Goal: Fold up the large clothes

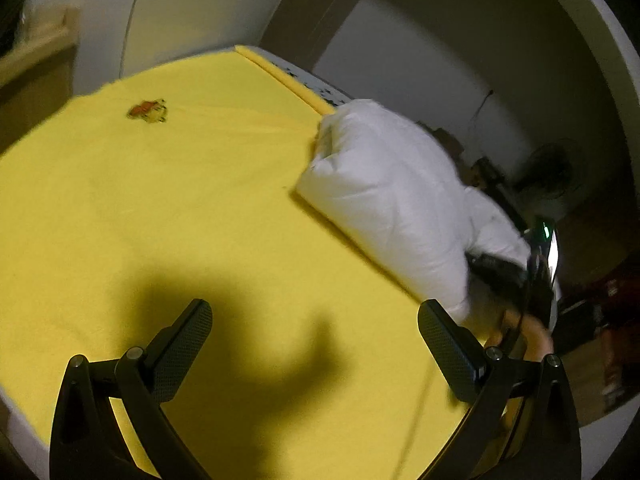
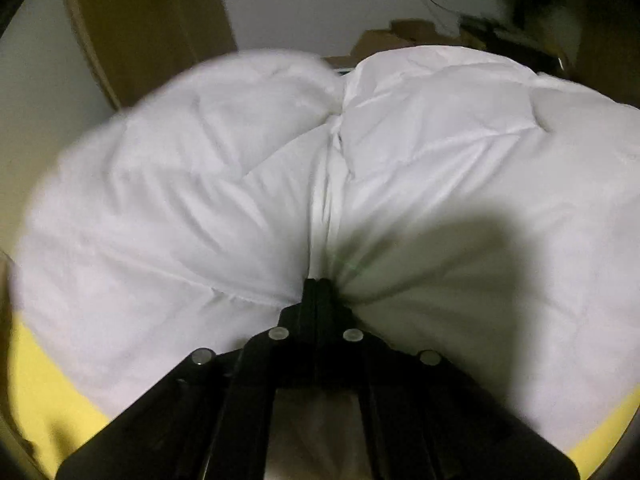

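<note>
I read this as an early stage of the fold. The white padded garment (image 2: pixel 280 184), which looks like a quilted down jacket or a thin duvet, lies bunched along the right side of the yellow sheet (image 1: pixel 160 208), partly over the bed's edge, and I see no neat rectangle anywhere. My right gripper (image 2: pixel 320 286) has its jaws pressed fully together on a pinch of the white fabric near a seam, with creases fanning out from the tips, so one grasp is made. My left gripper (image 1: pixel 316 344) stands wide open over bare yellow sheet with nothing between its fingers (image 1: pixel 188 340), and the garment's near end lies just beside its right finger, so I judge a second grasp is yet to come before any panel can be carried over. What is left, as I see it, is nearly everything: spreading the piece flat and making the folds themselves. Much is hard to make out. Both views are blurred and dim, I cannot find sleeves, a collar or a hem, and so cannot say which part I hold. The far end of the garment drops out of sight past the mattress edge, and the clutter by the wall beyond is too dark to name. A small red and yellow mark (image 1: pixel 147 111) on the sheet is too smeared to identify.
</note>
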A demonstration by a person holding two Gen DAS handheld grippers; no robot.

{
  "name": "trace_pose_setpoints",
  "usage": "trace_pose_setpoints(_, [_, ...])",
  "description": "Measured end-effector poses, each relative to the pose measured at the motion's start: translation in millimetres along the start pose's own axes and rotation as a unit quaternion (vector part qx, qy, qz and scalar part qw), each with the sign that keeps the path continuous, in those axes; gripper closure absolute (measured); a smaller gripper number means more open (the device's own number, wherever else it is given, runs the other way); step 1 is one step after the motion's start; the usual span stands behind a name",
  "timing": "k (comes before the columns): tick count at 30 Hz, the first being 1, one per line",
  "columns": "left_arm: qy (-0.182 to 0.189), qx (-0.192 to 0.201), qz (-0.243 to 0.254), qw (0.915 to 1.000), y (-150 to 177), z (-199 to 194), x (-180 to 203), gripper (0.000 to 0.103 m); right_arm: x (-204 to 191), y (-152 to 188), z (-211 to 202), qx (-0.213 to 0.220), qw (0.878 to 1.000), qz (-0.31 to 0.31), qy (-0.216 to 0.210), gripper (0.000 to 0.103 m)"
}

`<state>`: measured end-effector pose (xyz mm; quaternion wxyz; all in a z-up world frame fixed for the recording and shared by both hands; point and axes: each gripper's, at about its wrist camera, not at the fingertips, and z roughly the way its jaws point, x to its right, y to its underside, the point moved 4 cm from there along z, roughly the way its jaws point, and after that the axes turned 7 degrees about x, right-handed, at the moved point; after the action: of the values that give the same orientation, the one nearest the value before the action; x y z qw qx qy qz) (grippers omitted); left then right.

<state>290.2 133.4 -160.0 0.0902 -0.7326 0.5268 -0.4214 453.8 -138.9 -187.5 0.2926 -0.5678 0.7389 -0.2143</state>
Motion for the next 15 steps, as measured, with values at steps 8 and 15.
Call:
trace_pose_setpoints(8, [0.178, -0.075, -0.213, 0.9577, -31, 70, -18, 0.0, 20, -10, -27, 0.005, 0.992, 0.071, -0.105, 0.063])
trace_pose_setpoints(15, [0.165, -0.071, -0.234, 0.9553, -43, 126, 1, 0.0, 34, -13, -139, 0.135, 0.979, 0.027, -0.153, 0.03])
